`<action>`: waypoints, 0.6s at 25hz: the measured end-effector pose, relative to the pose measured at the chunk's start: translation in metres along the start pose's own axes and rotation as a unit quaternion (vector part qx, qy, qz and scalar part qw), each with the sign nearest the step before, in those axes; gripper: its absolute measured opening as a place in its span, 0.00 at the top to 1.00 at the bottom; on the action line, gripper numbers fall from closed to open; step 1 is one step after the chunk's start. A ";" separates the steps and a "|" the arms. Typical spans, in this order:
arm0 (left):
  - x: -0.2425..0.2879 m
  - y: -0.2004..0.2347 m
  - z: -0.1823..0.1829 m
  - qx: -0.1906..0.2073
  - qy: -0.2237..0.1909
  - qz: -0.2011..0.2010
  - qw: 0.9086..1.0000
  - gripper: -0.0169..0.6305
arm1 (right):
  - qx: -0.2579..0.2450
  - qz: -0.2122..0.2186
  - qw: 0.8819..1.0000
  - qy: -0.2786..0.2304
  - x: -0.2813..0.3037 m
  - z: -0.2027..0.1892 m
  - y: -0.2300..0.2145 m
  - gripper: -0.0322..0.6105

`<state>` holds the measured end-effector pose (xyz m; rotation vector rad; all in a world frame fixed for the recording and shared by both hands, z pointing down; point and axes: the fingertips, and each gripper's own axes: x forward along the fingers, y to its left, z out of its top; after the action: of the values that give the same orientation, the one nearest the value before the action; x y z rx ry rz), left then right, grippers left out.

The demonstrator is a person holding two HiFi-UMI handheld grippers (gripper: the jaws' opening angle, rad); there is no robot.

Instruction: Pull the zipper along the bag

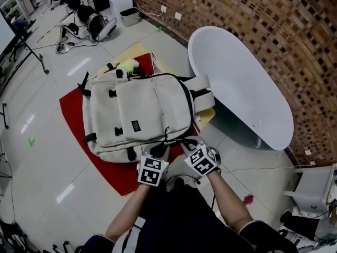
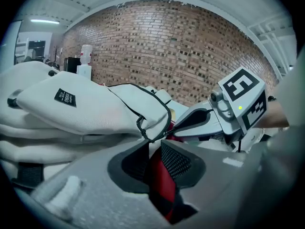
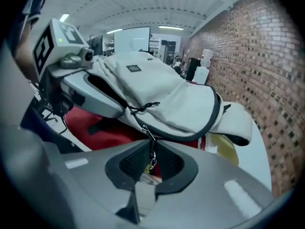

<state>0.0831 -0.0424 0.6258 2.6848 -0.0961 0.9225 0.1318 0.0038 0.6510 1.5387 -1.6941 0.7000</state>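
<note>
A cream backpack point(image 1: 137, 115) lies flat on a red mat point(image 1: 113, 170) on the floor, its near edge toward me. Both grippers are at that near edge. In the right gripper view the metal zipper pull point(image 3: 151, 151) hangs down from the black zipper track point(image 3: 209, 123), and my right gripper point(image 3: 151, 160) is shut on it. My left gripper point(image 2: 153, 152) stands open at the bag's corner point(image 2: 155, 123), red mat showing through the gap. A corded zipper pull point(image 2: 141, 124) lies just ahead of its tips. From above, the left gripper point(image 1: 156, 152) and right gripper point(image 1: 188, 145) sit side by side.
A long white tub point(image 1: 247, 88) stands to the right of the bag, along a brick wall point(image 1: 253, 15). A yellow mat point(image 1: 208, 117) shows beneath the red one. A white stool point(image 1: 316, 188) is at the right; a bin point(image 1: 129, 16) and cables lie far back.
</note>
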 end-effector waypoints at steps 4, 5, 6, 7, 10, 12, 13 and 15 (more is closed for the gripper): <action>-0.001 -0.001 0.002 -0.003 0.006 -0.008 1.000 0.85 | -0.054 -0.019 0.998 0.028 -0.006 -0.006 -0.019 0.88; -0.001 -0.001 0.002 -0.004 0.008 -0.007 1.000 0.85 | -0.067 -0.023 0.997 0.035 -0.008 -0.007 -0.023 0.88; -0.001 -0.001 0.002 -0.004 0.010 -0.005 1.000 0.85 | -0.078 -0.026 0.996 0.041 -0.010 -0.009 -0.028 0.88; 0.000 0.000 0.002 -0.004 0.012 -0.001 1.000 0.85 | -0.088 -0.030 0.995 0.044 -0.012 -0.010 -0.034 0.88; 0.003 0.004 0.002 -0.010 0.013 0.013 1.000 0.85 | -0.112 -0.034 0.992 0.049 -0.018 -0.012 -0.058 0.88; 0.003 0.005 0.004 -0.017 0.013 0.025 0.999 0.85 | -0.131 -0.028 0.990 0.046 -0.025 -0.009 -0.073 0.88; 0.004 0.004 0.008 -0.019 0.011 0.033 0.999 0.85 | -0.142 -0.025 0.989 0.043 -0.029 -0.006 -0.081 0.88; 0.006 0.001 0.018 -0.021 0.005 0.053 0.998 0.85 | -0.169 -0.016 0.985 0.034 -0.035 0.001 -0.097 0.88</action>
<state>0.0986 -0.0487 0.6162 2.6577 -0.2562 0.9525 0.2277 0.0106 0.6151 1.2864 -1.6375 0.4170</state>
